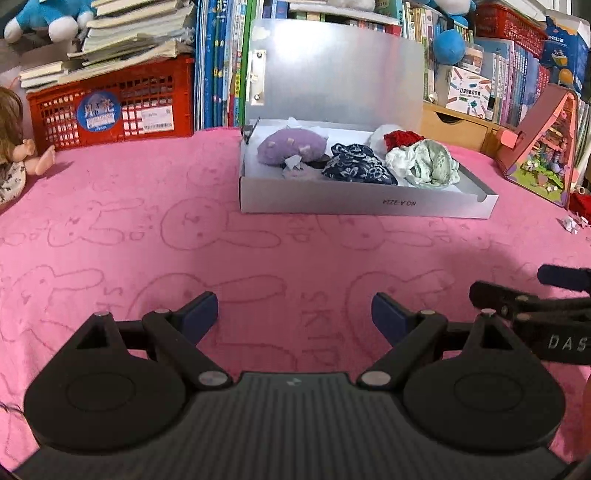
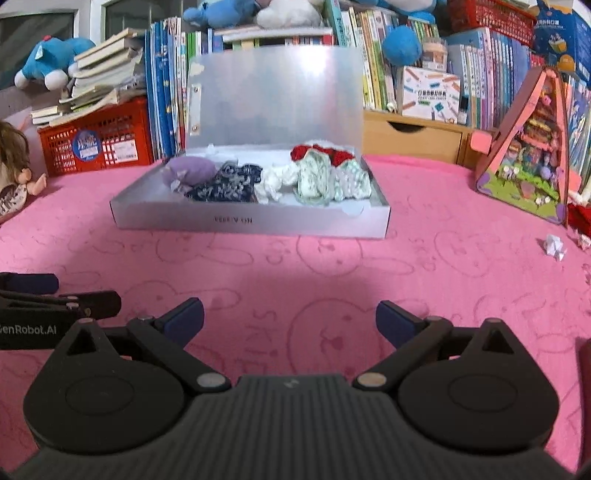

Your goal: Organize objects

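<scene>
nearest us, our left tongs (image 1: 294, 314) and right tongs (image 2: 290, 321) hang side by side over the pink counter (image 1: 147, 229), both spread wide and empty, likely free to reach. farther on sits the grey box (image 2: 251, 221), lid propped up for access, with the bundled cloths (image 2: 314, 177) packed in a row inside.

Open box (image 1: 365, 203) set mid-frame on blanket (image 1: 147, 236), cloth bundles (image 1: 354, 164) piled inside. Crate (image 1: 110, 110) upper left, books (image 1: 122, 33) stacked on top. Toy house (image 1: 543, 147) far right, bookshelf (image 1: 517, 62) behind.
</scene>
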